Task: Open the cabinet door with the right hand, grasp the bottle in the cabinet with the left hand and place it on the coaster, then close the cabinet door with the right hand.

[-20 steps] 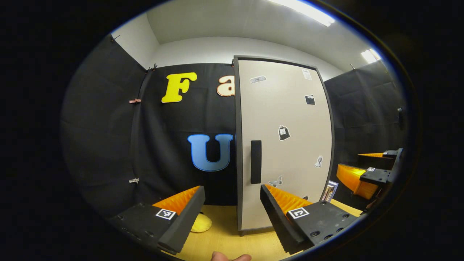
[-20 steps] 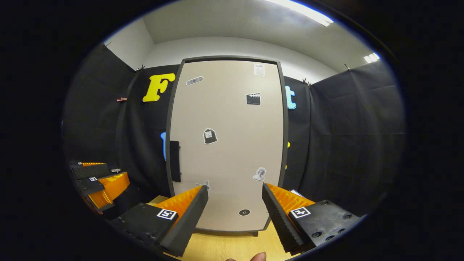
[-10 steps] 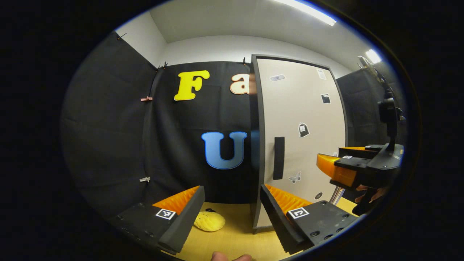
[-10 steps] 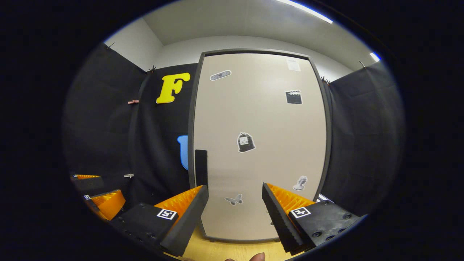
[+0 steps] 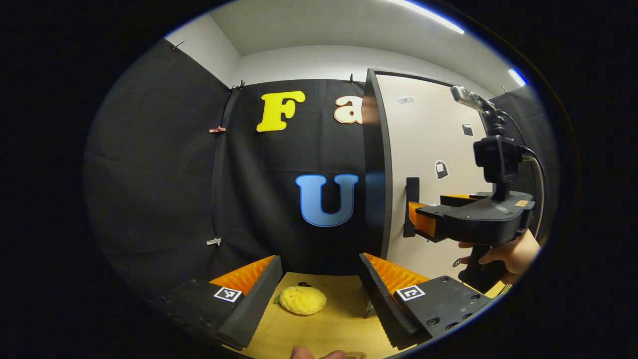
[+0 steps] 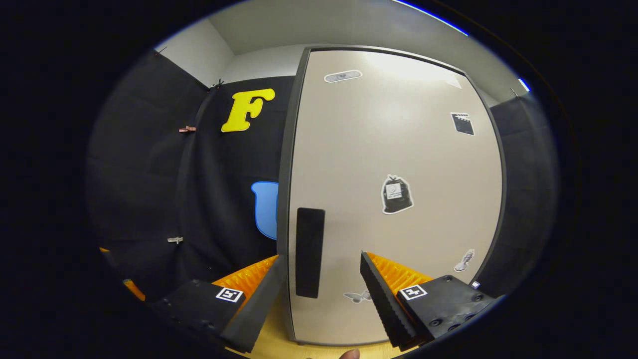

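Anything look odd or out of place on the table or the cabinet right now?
Nothing stands out. The cabinet door is shut and looks straight, its handle intact. A yellow lemon-like thing lies on the table, nothing spilled.

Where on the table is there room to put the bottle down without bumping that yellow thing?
Bare wood lies on the table right of the yellow lemon-like object, up to the cabinet foot. It is crowded by the door handle, where the right gripper reaches in.

Bright ceiling strip lights (image 5: 428, 22), soft glare on cabinet door (image 6: 398, 80), sharp focus, fisheye bending at edges
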The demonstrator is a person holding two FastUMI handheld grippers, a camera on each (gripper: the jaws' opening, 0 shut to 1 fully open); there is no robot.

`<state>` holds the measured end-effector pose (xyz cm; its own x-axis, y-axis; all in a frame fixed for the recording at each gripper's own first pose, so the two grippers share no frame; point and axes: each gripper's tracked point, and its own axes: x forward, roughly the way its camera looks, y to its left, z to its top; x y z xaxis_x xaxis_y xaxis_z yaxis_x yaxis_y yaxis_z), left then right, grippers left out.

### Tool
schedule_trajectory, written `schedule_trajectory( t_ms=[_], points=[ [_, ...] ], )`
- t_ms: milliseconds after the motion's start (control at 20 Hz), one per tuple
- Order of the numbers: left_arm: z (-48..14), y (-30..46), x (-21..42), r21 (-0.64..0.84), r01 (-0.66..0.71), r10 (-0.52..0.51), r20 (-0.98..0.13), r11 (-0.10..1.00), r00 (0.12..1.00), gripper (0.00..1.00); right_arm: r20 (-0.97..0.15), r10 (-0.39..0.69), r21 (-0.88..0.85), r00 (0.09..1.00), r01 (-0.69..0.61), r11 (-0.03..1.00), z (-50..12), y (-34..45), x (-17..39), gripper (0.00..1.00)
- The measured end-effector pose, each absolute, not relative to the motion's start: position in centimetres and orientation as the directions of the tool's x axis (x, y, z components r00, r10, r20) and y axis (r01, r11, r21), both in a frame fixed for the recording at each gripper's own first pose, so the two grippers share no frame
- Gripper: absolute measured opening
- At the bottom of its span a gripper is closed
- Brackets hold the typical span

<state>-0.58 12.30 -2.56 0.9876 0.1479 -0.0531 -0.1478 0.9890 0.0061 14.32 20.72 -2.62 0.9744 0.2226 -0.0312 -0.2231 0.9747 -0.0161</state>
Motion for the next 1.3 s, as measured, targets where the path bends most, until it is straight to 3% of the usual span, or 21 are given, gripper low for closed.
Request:
schedule_trajectory(
  t_ms=[150, 250, 350, 400, 450, 550, 600, 650, 750, 1300],
  points=[
    [-3.2, 13.3, -0.8, 0.005, -0.162, 0.162, -0.061, 0.987, 0.985, 0.97, -0.039, 0.206, -0.034, 0.978, -0.207, 0.978, -3.5, 21.7, 15.8, 0.97],
    [-3.3, 13.7, -1.0, 0.004, -0.168, 0.168, -0.064, 0.986, 0.984, 0.96, -0.037, 0.188, -0.026, 0.981, -0.189, 0.982, -3.9, 22.0, 16.7, 0.9],
    [-3.6, 14.2, -0.9, 0.001, -0.178, 0.178, -0.069, 0.984, 0.982, 0.96, -0.032, 0.175, -0.002, 0.984, -0.176, 0.984, -4.0, 22.2, 17.4, 0.73],
    [-3.7, 14.4, -0.9, -0.002, -0.182, 0.182, -0.07, 0.983, 0.981, 0.96, -0.019, 0.177, 0.013, 0.984, -0.177, 0.984, -3.8, 22.3, 17.4, 0.57],
    [-3.8, 14.4, -1.0, -0.005, -0.183, 0.182, -0.073, 0.983, 0.981, 0.97, -0.015, 0.174, 0.032, 0.985, -0.174, 0.984, -3.7, 22.4, 17.5, 0.49],
    [-4.1, 14.4, -1.1, -0.007, -0.182, 0.181, -0.078, 0.983, 0.98, 0.96, -0.045, 0.158, 0.058, 0.986, -0.155, 0.986, -4.3, 22.2, 18.2, 0.44],
    [-4.0, 14.4, -1.1, -0.007, -0.183, 0.182, -0.08, 0.983, 0.98, 0.96, -0.04, 0.151, 0.07, 0.988, -0.148, 0.986, -4.1, 22.2, 18.0, 0.34],
    [-4.2, 14.3, -1.3, -0.008, -0.184, 0.182, -0.082, 0.983, 0.98, 0.96, -0.049, 0.15, 0.074, 0.987, -0.147, 0.986, -4.3, 22.1, 17.7, 0.33],
    [-4.0, 14.3, -1.6, -0.012, -0.184, 0.182, -0.081, 0.983, 0.98, 0.96, -0.056, 0.157, 0.081, 0.986, -0.152, 0.985, -4.2, 22.1, 17.7, 0.19],
    [-2.1, 12.9, -3.0, 0.003, -0.182, 0.182, -0.049, 0.983, 0.982, 0.96, -0.083, 0.279, 0.097, 0.957, -0.271, 0.958, -3.7, 21.3, 12.7, 0.2]
  ],
)
